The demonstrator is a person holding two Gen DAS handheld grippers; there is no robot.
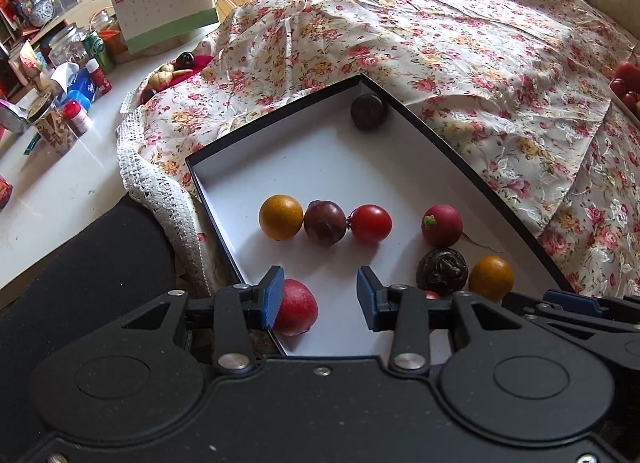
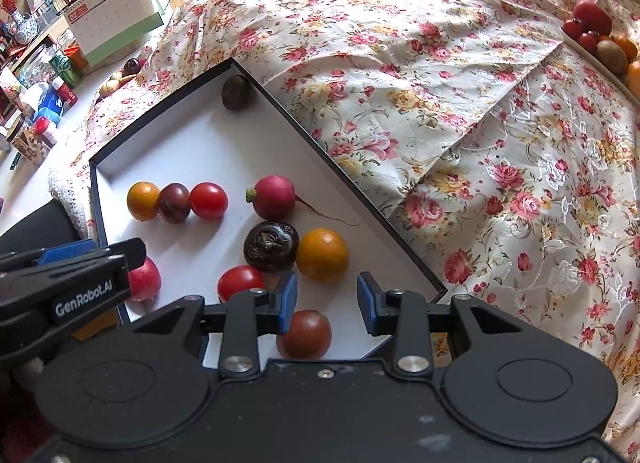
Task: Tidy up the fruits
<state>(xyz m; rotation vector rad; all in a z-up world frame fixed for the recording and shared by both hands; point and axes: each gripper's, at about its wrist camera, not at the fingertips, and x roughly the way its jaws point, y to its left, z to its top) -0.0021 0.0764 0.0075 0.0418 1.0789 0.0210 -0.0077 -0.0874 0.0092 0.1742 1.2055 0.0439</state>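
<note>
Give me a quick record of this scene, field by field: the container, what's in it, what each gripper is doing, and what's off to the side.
container: shallow white tray with dark rim, on floral cloth
contents: small round produce, including a radish and a water chestnut
left gripper: open, beside a pink radish
right gripper: open, above a dark tomato
aside: plate of fruit at far right

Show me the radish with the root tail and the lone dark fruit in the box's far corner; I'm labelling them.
Radish (image 2: 275, 199), right wrist view, middle of its red body.
Dark fruit (image 1: 368, 112), left wrist view, its rounded front.
</note>
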